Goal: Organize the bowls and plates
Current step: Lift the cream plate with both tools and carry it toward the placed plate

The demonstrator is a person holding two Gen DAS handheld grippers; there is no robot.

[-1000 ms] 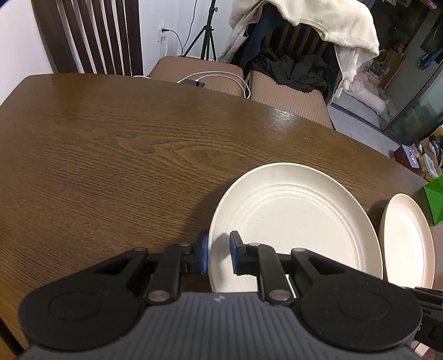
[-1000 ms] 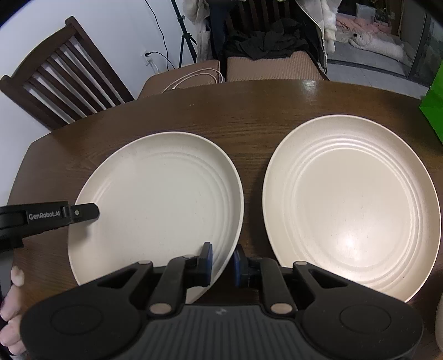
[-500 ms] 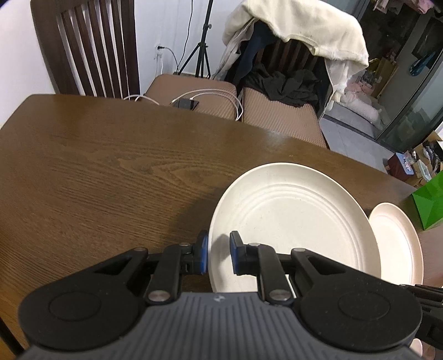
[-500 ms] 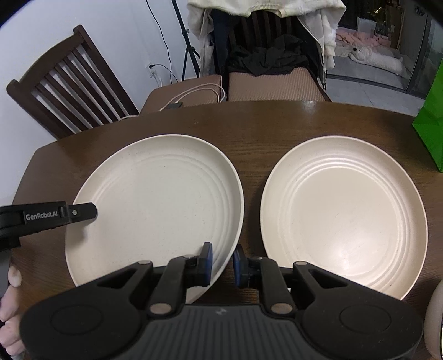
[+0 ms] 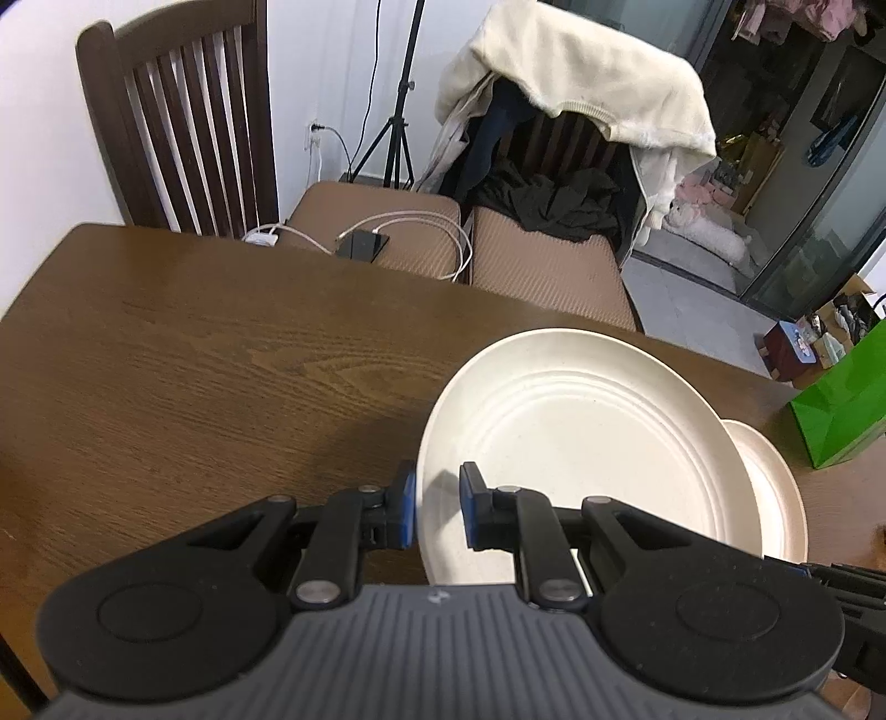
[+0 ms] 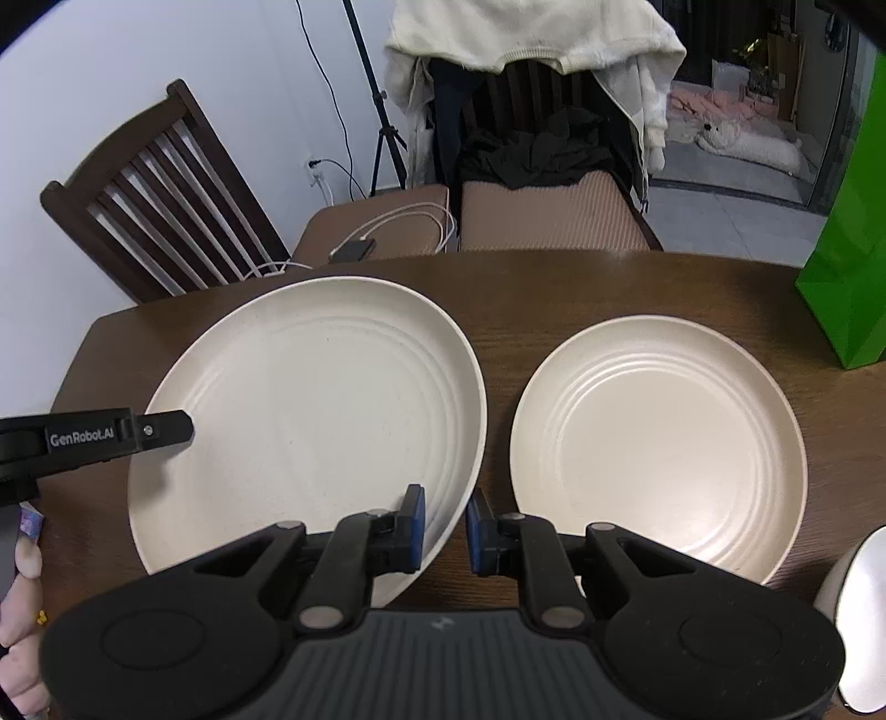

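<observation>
Counting the dishes gives two cream plates, both seen whole from the right wrist camera: a held plate (image 6: 310, 410) on the left and a second plate (image 6: 659, 443) lying flat on the brown table (image 6: 531, 288) to its right, the two rims near each other but apart. Two grippers share the held plate. The left gripper (image 5: 437, 509) is clamped on its left rim, one blue pad under the edge and the other over the inner face. The right gripper (image 6: 446, 526) is clamped on the near right rim in the same way, the edge passing between its pads. That plate is raised off the table and tilted; from the left wrist camera it overlaps the second plate (image 5: 775, 498) behind it. One green bag (image 6: 853, 238) stands at the table's far right edge. Two chairs stand beyond the table: one slatted chair (image 6: 149, 210) and one chair draped with clothes (image 6: 531, 50). One phone (image 5: 362, 243) with white cables lies on a seat cushion.
</observation>
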